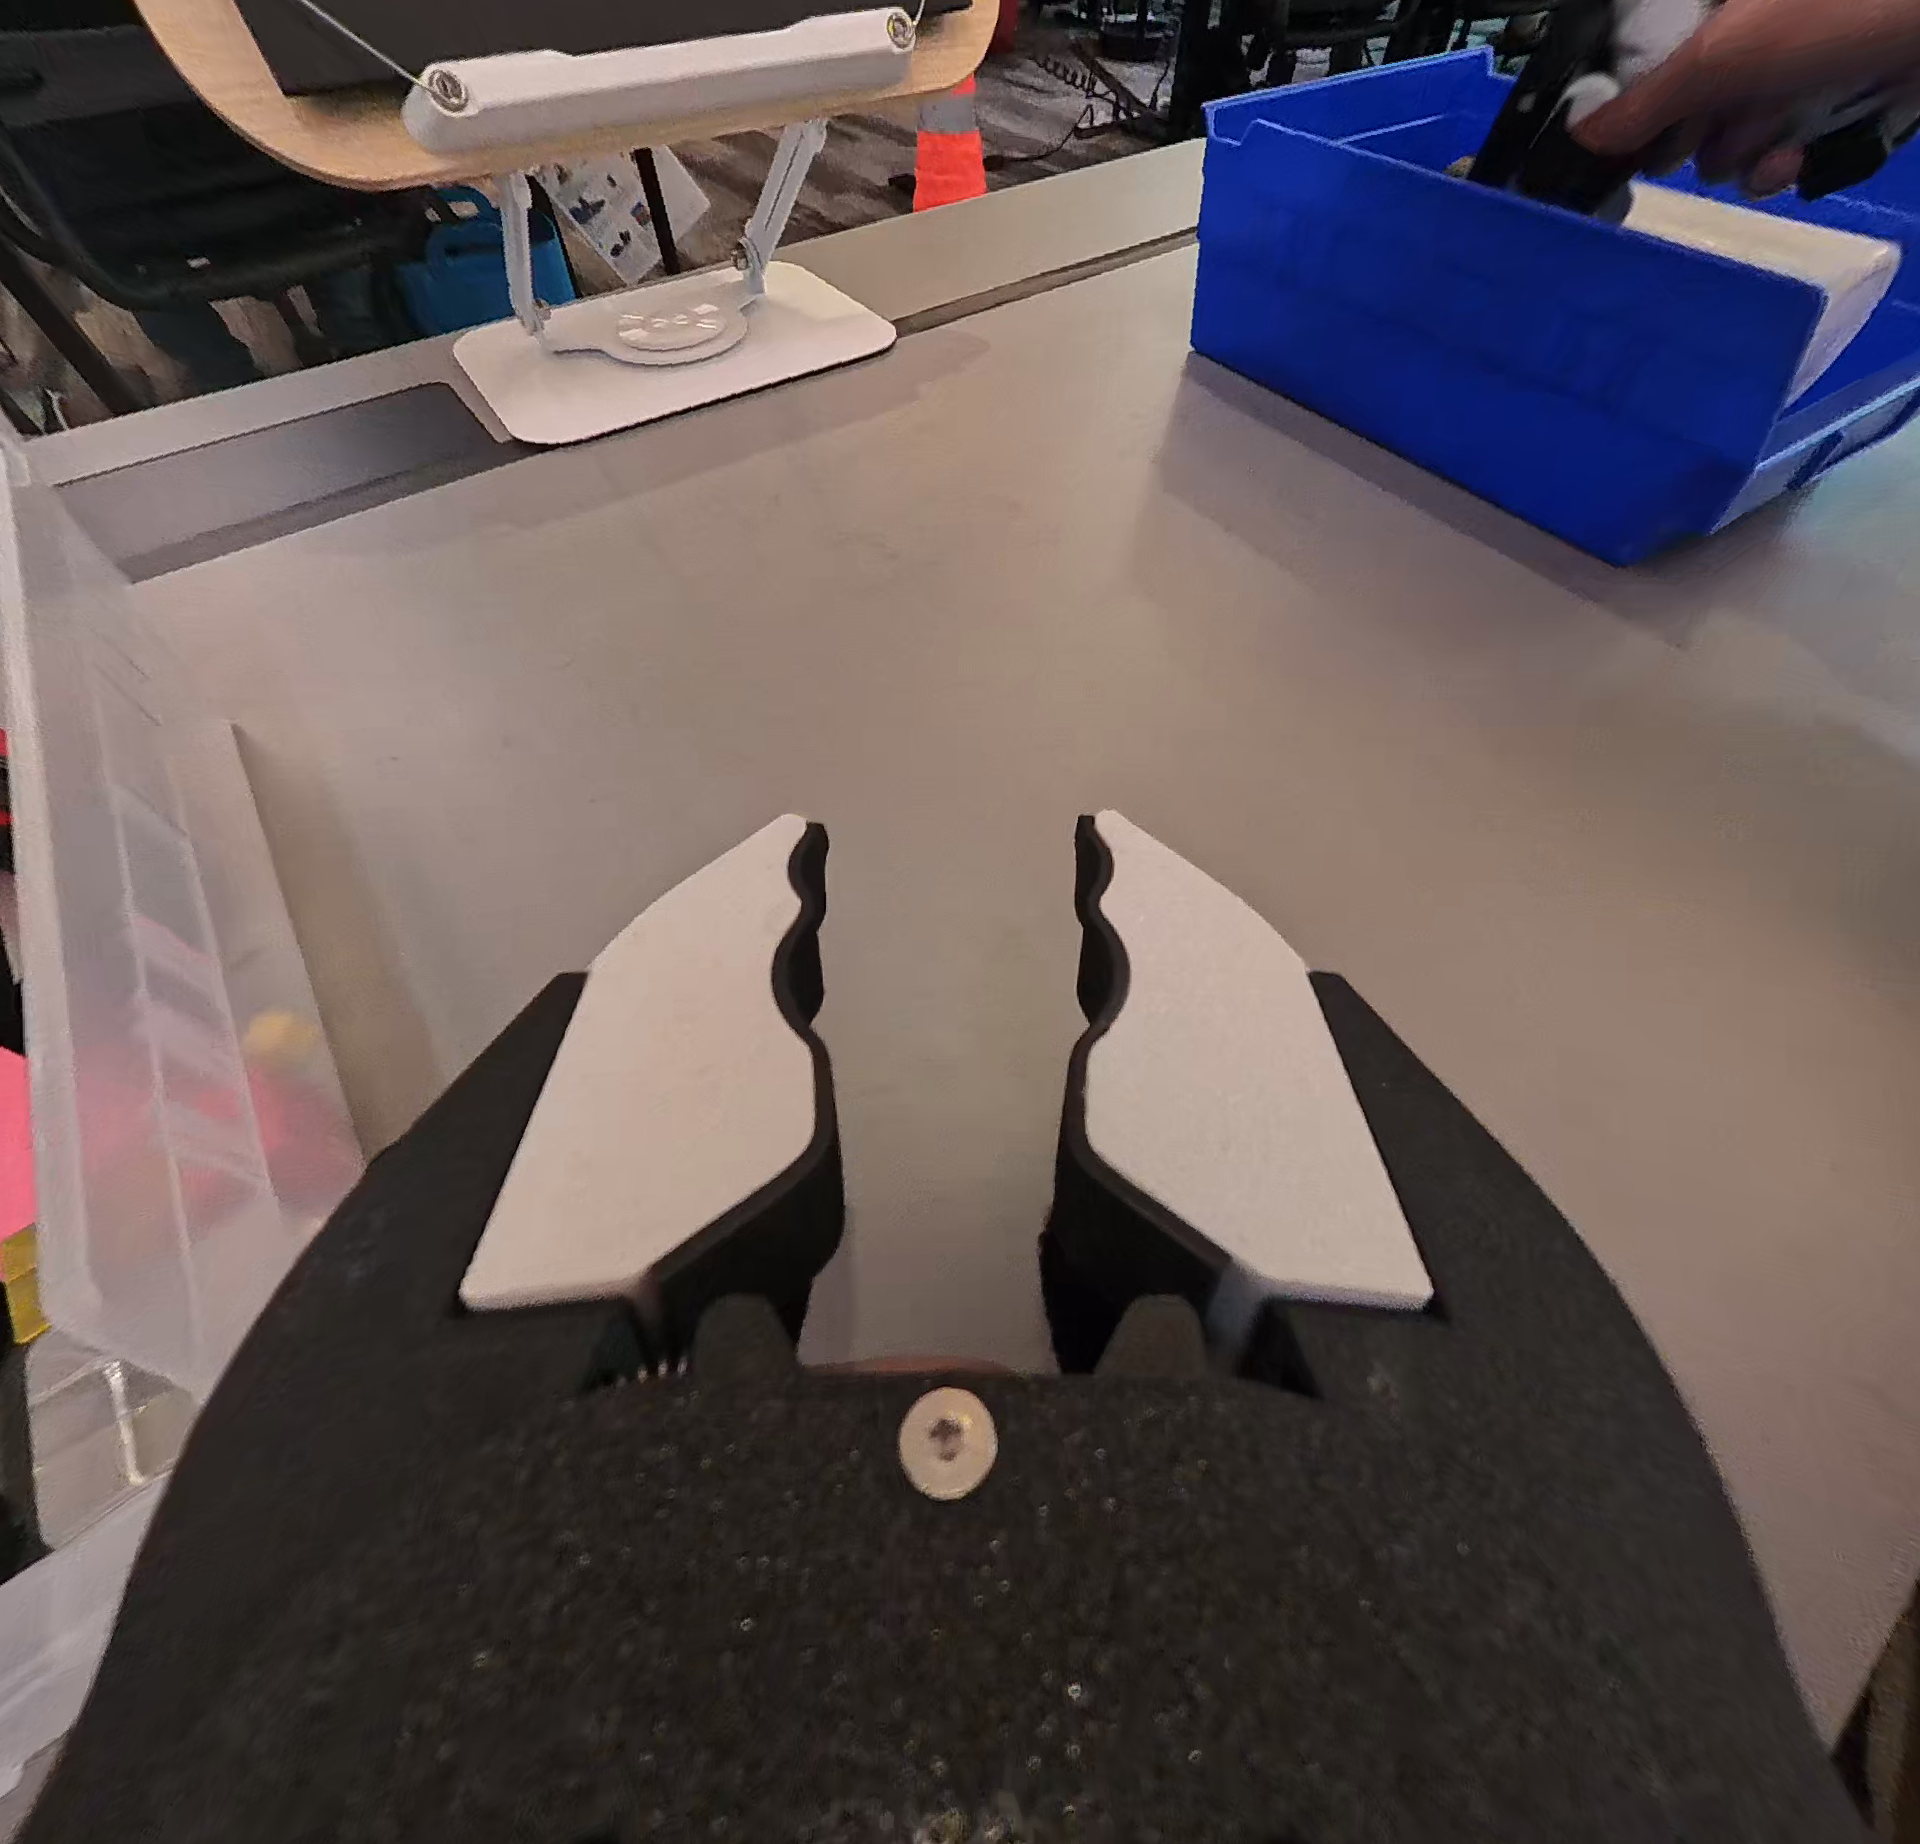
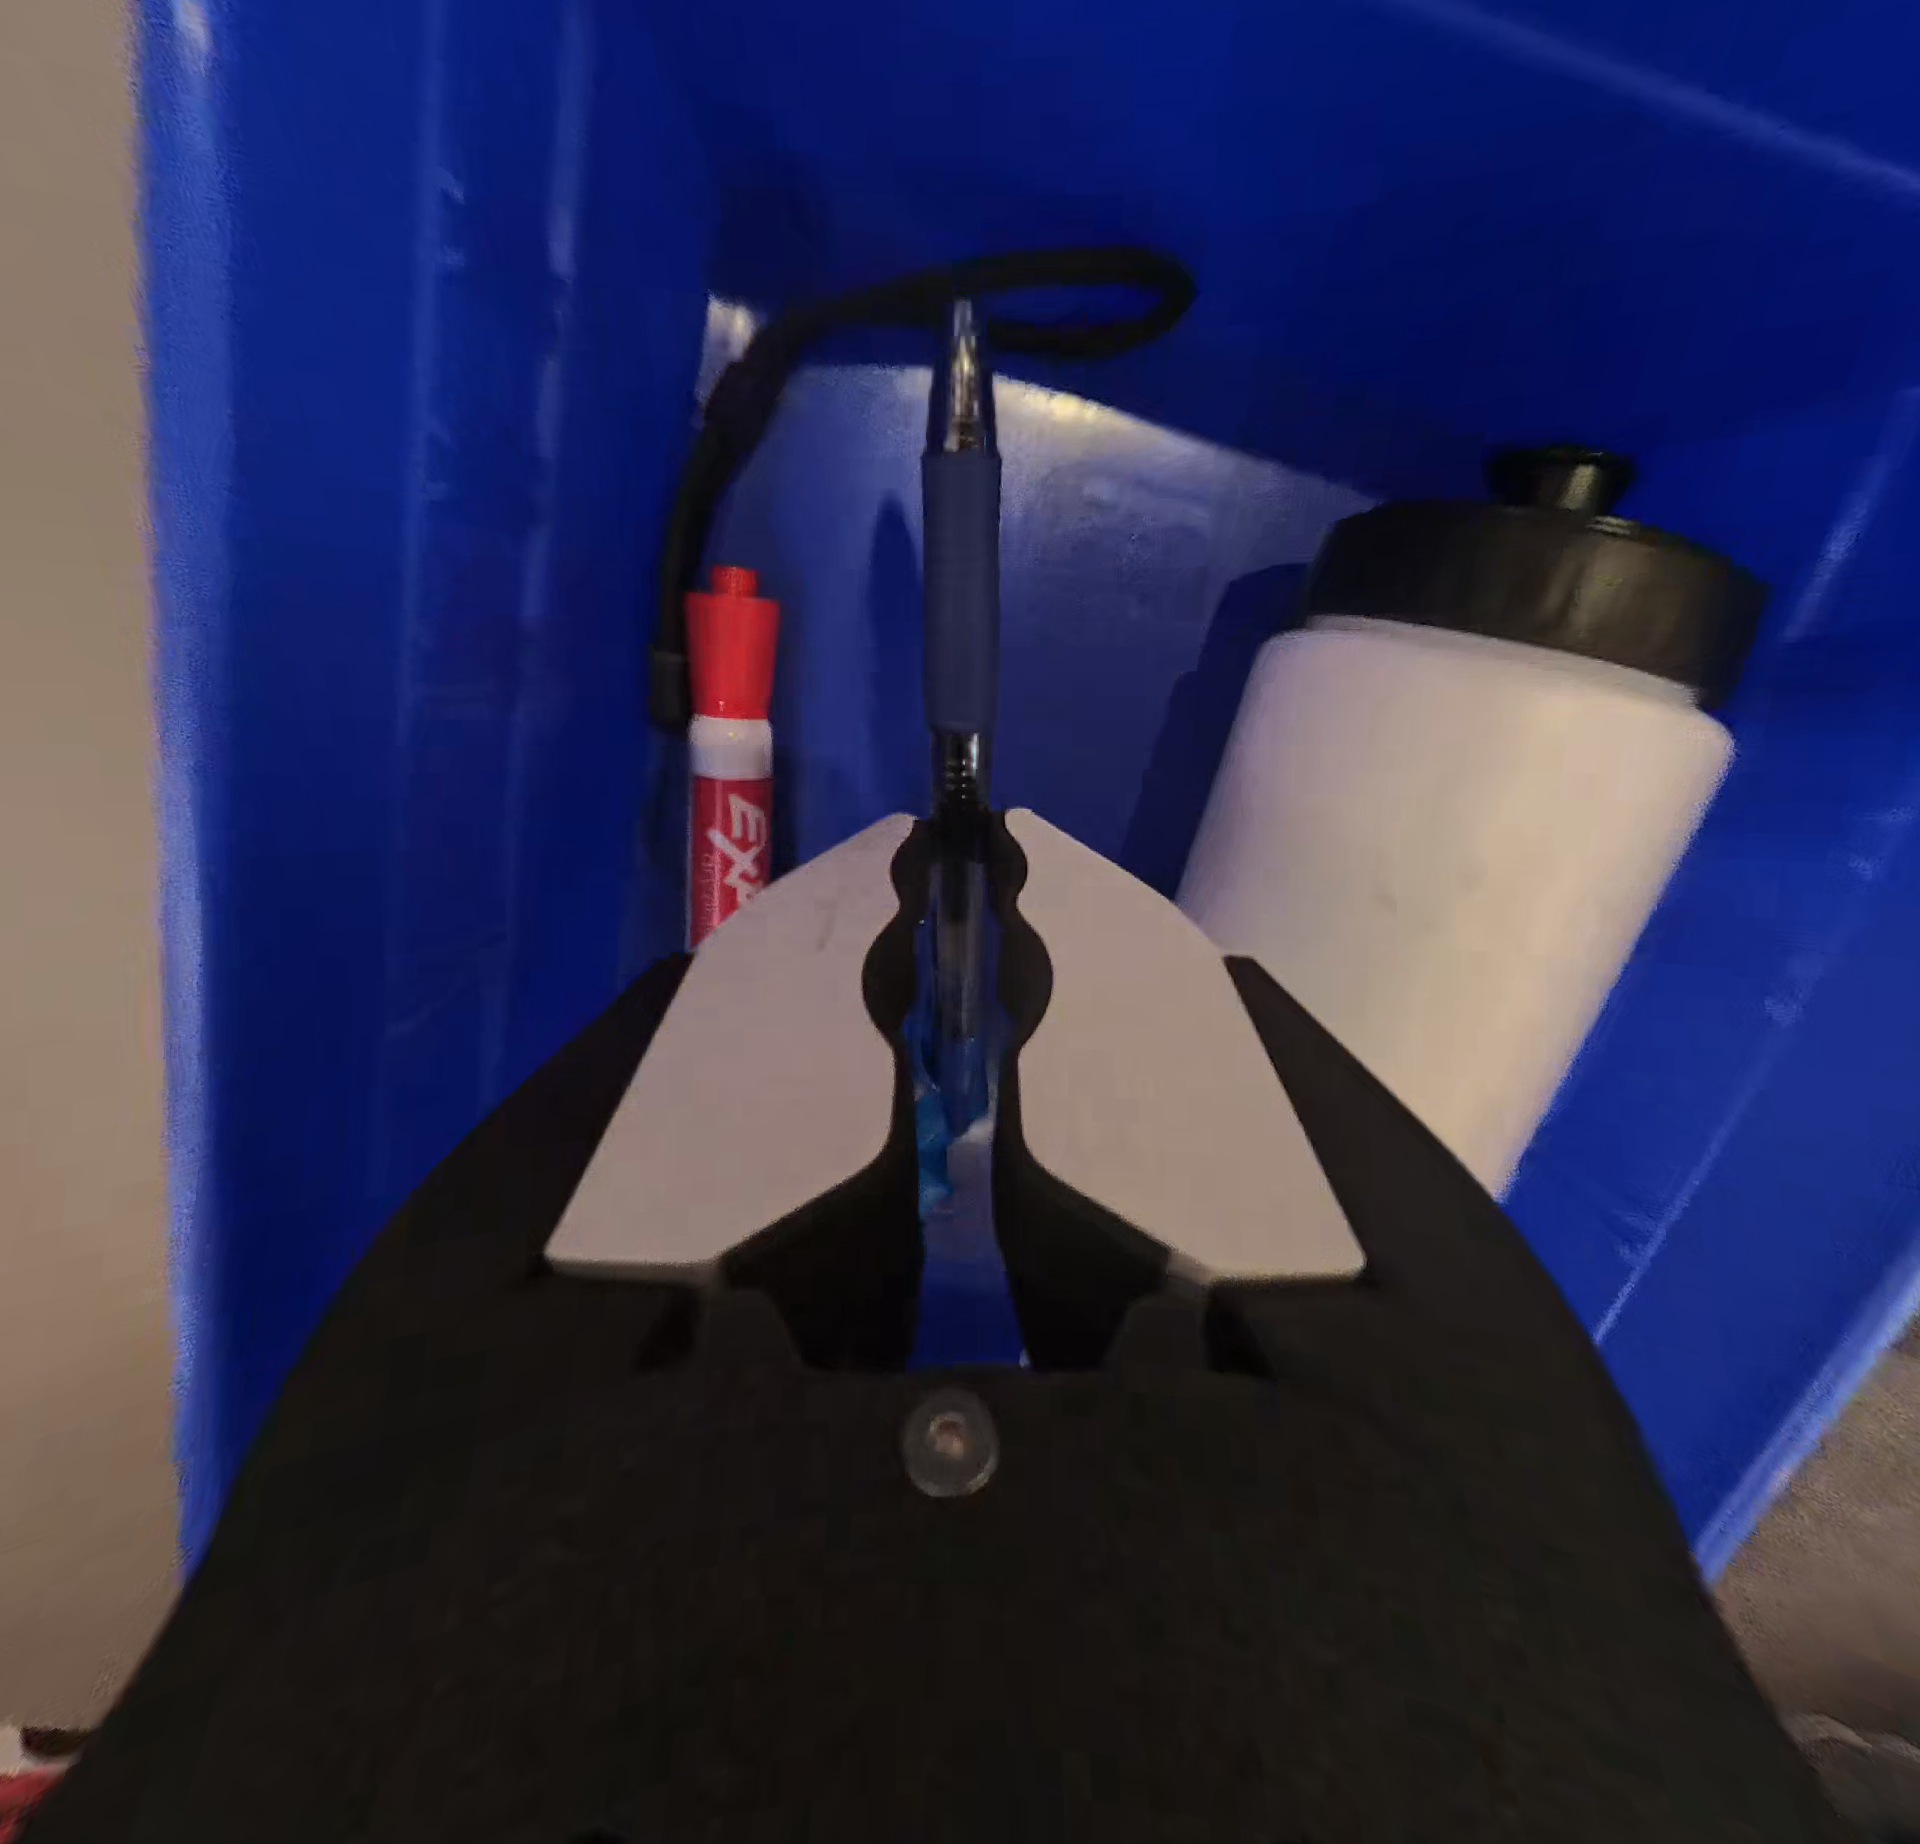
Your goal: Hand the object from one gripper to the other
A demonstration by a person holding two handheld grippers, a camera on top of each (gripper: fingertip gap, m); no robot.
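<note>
On the left, the left gripper [image 1: 951, 838] hangs over bare grey table [image 1: 935, 631], jaws parted with nothing between them, probably kept clear and level so it can receive the object. Further right in its view sits the blue bin [image 1: 1496, 340], and the right gripper [image 1: 1548, 132] reaches down into it, a hand [image 1: 1756, 80] around its body. In the right wrist view, the right gripper [image 2: 958, 828] is clenched on a blue pen [image 2: 961, 599], gripping the clear barrel just behind the spring so the front half runs straight out along the fingers; that grip seems chosen to leave a free length for the other gripper to take. The pen is still inside the bin, apparently above the floor. It is slim, with a dark blue rubber grip sleeve, a clear tapered tip section and a blue clip end between the pads. To its left a red marker [image 2: 730, 745] and a black cord [image 2: 935, 288] lie against the bin wall; to its right lies a white bottle [image 2: 1434, 859] with a black cap.
</note>
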